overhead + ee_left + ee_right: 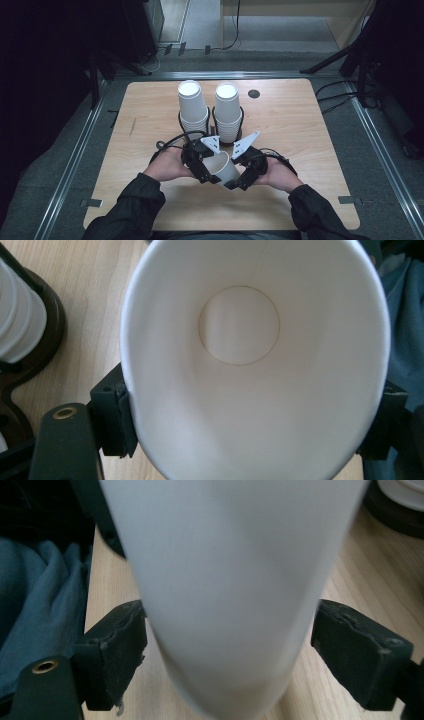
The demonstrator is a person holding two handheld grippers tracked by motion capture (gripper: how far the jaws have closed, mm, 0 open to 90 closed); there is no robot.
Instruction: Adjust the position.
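Two grippers meet at lower centre on one paper cup (223, 167): left gripper (206, 176) clamps its rim, right gripper (239, 184) straddles its base, jaws apart.

Dark sleeves (135, 205), black grippers w/ cables, prob. teal-lined.

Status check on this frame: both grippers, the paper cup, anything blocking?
Left gripper clamped on paper cup near its rim. Right gripper around cup's base end; left pad touching, right pad apart. Two cup stacks stand just behind, not obstructing.
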